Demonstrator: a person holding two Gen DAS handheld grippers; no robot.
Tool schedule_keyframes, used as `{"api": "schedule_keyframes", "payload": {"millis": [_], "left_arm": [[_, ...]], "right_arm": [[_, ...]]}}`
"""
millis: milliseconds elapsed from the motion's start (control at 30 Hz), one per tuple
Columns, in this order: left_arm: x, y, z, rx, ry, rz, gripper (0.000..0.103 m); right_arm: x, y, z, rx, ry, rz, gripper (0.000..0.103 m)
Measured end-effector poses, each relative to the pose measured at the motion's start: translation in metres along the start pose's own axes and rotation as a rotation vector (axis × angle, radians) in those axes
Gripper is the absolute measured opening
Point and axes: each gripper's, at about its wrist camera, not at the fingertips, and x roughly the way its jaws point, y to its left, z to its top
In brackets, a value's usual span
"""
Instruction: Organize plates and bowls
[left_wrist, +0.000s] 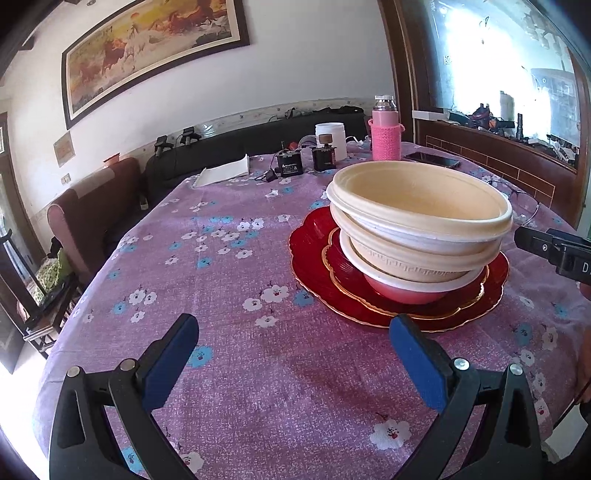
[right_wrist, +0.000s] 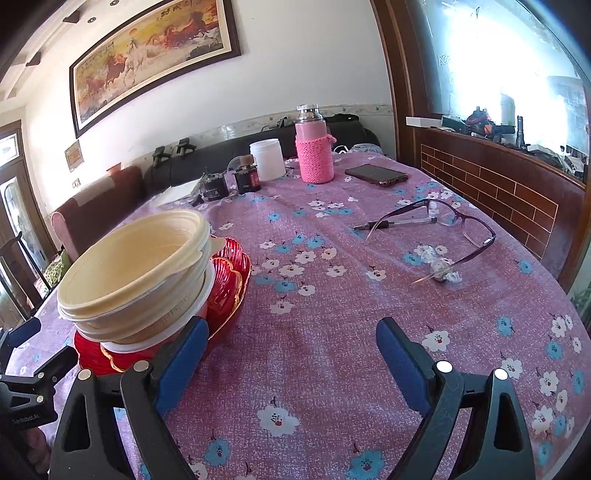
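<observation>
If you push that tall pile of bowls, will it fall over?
Probably it would wobble. The bowl stack sits crooked, with rims offset and the widest bowl on top, so it may tip. Its base rests on glossy red plates, so it could slide too.

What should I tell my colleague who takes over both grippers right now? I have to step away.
Left gripper: open, empty, over the tablecloth just short of the red plates.
Right gripper: open, empty, to the right of the stack.
Things: cream bowls nested on a pink bowl, all standing on the stacked red plates.
Done: bowls and plates appear gathered into one pile.
Left: the bowls sit slightly askew; perhaps straighten them. No other dishes show on the table. Glasses, pen and phone lie apart from the pile.
</observation>
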Motion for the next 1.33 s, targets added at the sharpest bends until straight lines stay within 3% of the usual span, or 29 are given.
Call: {"api": "schedule_keyframes", "payload": {"millis": [933,1333], "left_arm": [[-0.011,0.006,-0.001,-0.006,-0.004,0.006,0.103],[-0.014,0.015,-0.002,-0.038,0.015,-0.044,0.103]], "right_arm": [[0.001,-0.003,0.0,0.011,0.008,-0.015,0.094],[0.0,-0.005,0.0,0.017,0.009,-0.02,0.094]]}}
